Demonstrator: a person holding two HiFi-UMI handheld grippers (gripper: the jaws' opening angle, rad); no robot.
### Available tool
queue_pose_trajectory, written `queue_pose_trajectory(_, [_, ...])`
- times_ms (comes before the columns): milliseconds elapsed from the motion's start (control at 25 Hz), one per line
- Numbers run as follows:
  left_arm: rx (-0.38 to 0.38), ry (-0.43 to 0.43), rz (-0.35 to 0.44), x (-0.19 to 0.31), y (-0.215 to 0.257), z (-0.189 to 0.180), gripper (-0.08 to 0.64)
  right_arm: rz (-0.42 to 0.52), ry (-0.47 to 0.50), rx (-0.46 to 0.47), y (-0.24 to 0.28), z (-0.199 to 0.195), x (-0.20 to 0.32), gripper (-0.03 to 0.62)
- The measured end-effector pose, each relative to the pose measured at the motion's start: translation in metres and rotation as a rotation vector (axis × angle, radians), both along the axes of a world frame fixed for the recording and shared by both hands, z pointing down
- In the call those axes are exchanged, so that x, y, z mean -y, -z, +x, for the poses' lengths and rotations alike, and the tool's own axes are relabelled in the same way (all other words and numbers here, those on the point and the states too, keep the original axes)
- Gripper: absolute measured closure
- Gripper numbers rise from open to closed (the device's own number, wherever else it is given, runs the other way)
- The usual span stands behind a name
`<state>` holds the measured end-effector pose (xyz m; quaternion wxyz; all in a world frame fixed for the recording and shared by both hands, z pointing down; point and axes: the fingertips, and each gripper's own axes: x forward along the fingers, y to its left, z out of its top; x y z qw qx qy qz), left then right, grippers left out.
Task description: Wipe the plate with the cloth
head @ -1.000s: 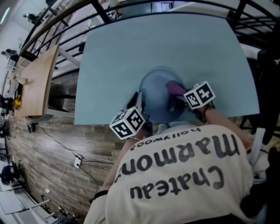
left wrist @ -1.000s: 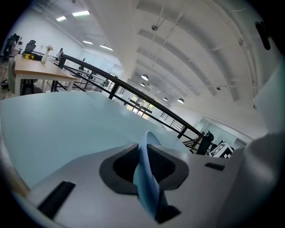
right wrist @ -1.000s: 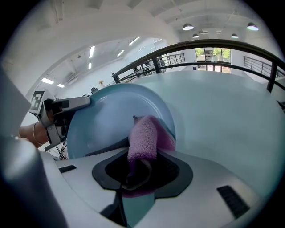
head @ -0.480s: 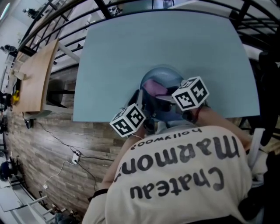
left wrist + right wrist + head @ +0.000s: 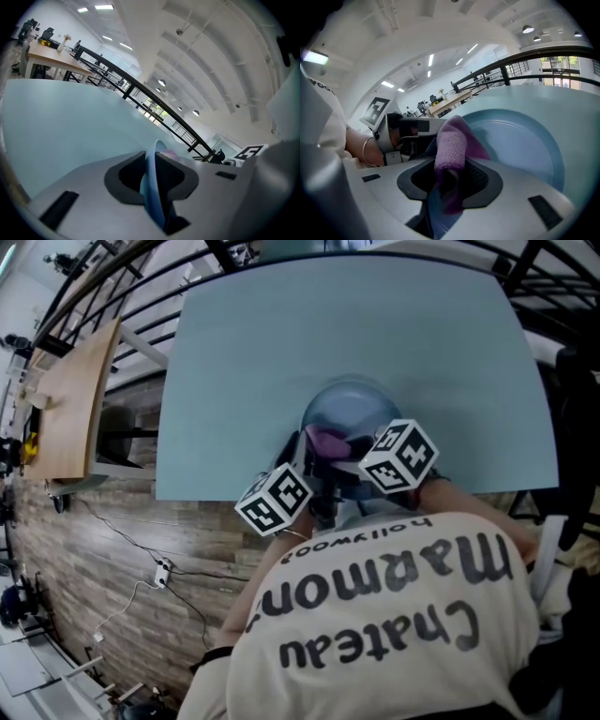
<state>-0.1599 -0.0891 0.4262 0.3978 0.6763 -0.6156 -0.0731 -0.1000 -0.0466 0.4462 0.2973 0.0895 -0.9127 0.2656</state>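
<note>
One blue plate point(image 5: 349, 411) lies by the table's point(image 5: 375, 324) near edge, its rim pinched by the left gripper point(image 5: 152, 172). The right gripper point(image 5: 450, 171) clamps one purple cloth point(image 5: 452, 139) over it. One wooden bench point(image 5: 70, 409) stands left.

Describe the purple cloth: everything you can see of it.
The cloth is purple, with a soft, fleecy nap like microfibre. It is bunched into a thick fold and pinched in the right tongs, with its rounded end sticking out ahead of them and a flap spreading sideways toward the blue plate. It sits over the near part of that plate, whose rim the left tongs clamp. Whether the cloth presses on the plate cannot be told.
</note>
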Motion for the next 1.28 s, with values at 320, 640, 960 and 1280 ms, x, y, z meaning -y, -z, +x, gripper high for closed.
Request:
queue_pose_trajectory(320, [-0.043, -0.013, -0.026, 0.001, -0.01, -0.003, 0.503, 0.025, 0.037, -0.089, -0.022, 0.015, -0.007, 0.434])
queue_pose_trajectory(640, [-0.038, -0.026, -0.052, -0.001, -0.019, -0.005, 0.506, -0.021, -0.027, -0.136, -0.039, 0.047, -0.004, 0.434])
queue_pose_trajectory(960, [-0.036, -0.035, -0.054, -0.005, -0.021, -0.008, 0.509, -0.048, -0.126, -0.213, -0.053, 0.086, 0.006, 0.436])
queue_pose_trajectory(1280, [-0.004, -0.063, -0.035, 0.0, -0.018, -0.001, 0.509, -0.024, -0.258, -0.278, -0.061, 0.125, 0.041, 0.434])
